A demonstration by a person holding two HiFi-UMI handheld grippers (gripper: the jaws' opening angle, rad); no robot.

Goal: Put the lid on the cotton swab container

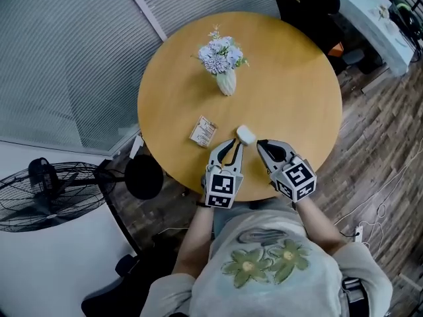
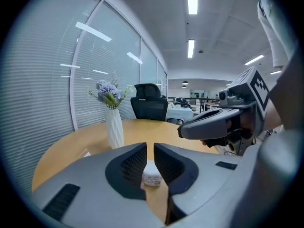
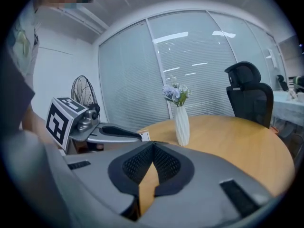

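The cotton swab container [image 1: 246, 135] is a small white tub with a printed label, standing near the table's front edge. My left gripper [image 1: 236, 144] reaches it from the near side. In the left gripper view the tub [image 2: 152, 178] sits in the narrow gap of that gripper [image 2: 150, 148], with a ribbed pad tight on each side. My right gripper [image 1: 260, 144] lies just right of the tub, shut and empty. In its own view its pads [image 3: 164, 163] meet at the tip of the gripper [image 3: 152, 147]. I see no separate lid in any view.
A round wooden table [image 1: 297, 91] carries a white vase of pale flowers [image 1: 225, 61] at the back and a small printed packet [image 1: 203, 131] left of the tub. A floor fan [image 1: 46, 193] stands at the left, a black office chair [image 3: 249, 96] across the table.
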